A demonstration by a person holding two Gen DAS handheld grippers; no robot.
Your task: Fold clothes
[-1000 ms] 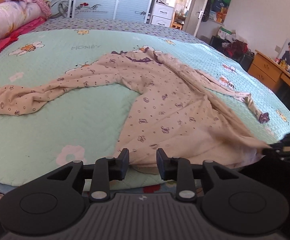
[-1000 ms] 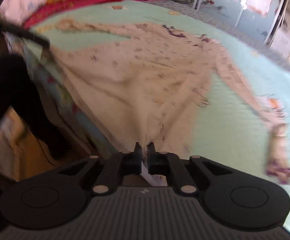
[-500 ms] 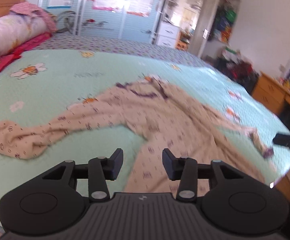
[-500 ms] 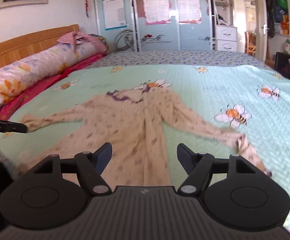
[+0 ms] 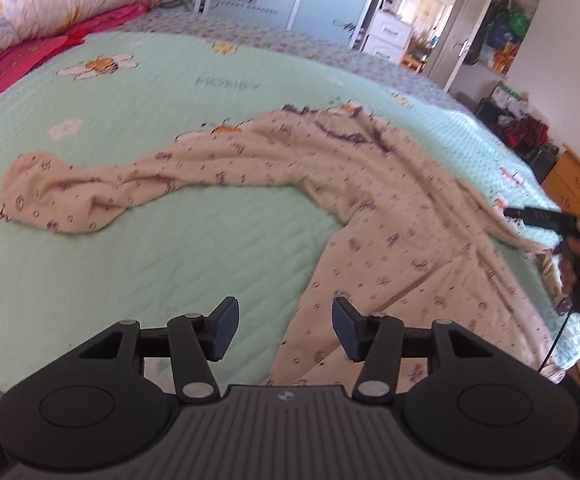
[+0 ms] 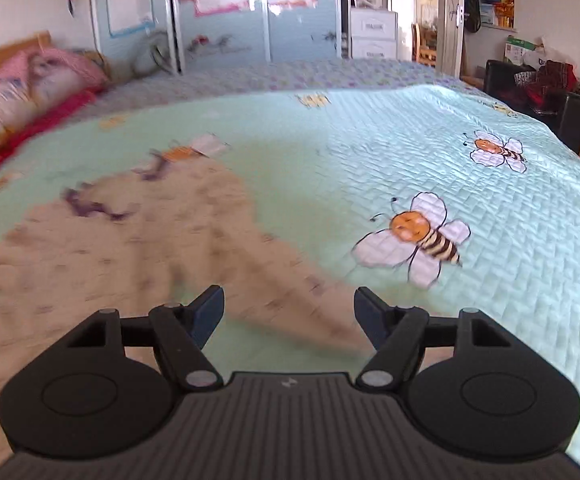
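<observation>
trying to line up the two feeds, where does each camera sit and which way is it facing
Left wrist: sits on the left hand-held gripper, jaws open, facing across the bed at the spread beige top; the right hand-held gripper shows at the right edge.
Right wrist: sits on the right hand-held gripper, jaws open, low over the top's right sleeve, facing the wardrobe doors.
Shared: the top, the green bee bedspread, the pillows and the wardrobe.
</observation>
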